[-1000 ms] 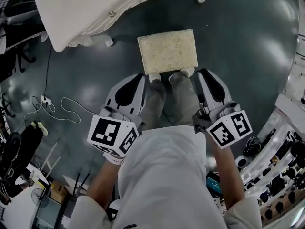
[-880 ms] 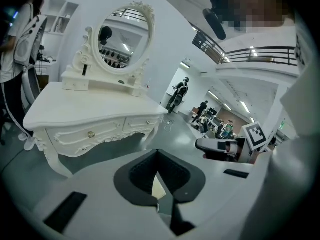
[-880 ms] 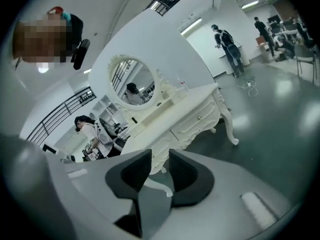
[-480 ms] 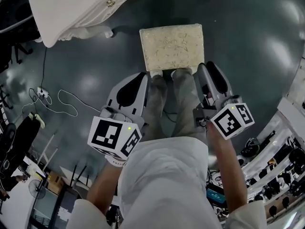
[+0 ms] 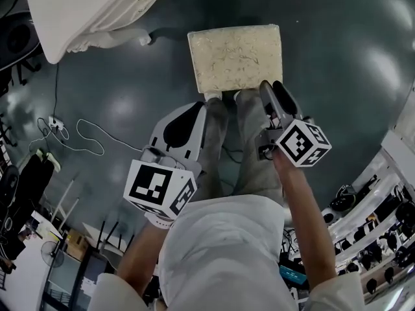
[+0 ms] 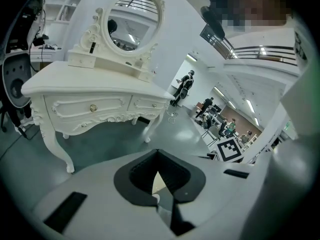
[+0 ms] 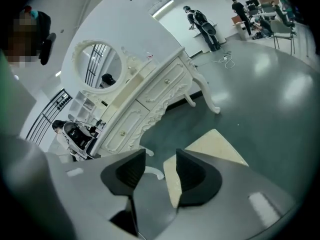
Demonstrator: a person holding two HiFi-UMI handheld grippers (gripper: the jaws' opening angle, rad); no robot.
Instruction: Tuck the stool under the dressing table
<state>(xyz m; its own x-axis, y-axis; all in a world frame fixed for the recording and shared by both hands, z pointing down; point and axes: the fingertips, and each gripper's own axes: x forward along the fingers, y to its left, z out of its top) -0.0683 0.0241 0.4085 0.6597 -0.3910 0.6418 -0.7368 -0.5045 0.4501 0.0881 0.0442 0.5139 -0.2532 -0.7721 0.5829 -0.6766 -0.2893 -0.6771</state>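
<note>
The stool (image 5: pixel 237 57) has a cream cushion and white legs and stands on the dark floor just in front of my feet. The white dressing table (image 5: pixel 71 11) stands beyond it to the upper left, with its oval mirror (image 6: pixel 136 19). My right gripper (image 5: pixel 269 86) hovers at the stool's near right edge. Its jaws have just been opening and stand apart; the cushion corner (image 7: pixel 215 144) shows beyond the gap (image 7: pixel 160 159), with nothing pressed. My left gripper (image 5: pixel 194 105) hangs lower left of the stool, tips together (image 6: pixel 157 154) on nothing.
A white cable (image 5: pixel 84 138) and a power strip (image 5: pixel 55 123) lie on the floor at left. Dark office chairs crowd the left edge. Shelving with dark objects (image 5: pixel 389 199) lines the right. My trouser legs (image 5: pixel 224 128) stand between the grippers. People stand far off.
Both grippers have sunk toward the floor. The right one dropped further, rolled so its marker cube turned, and now reaches the stool's near edge.
</note>
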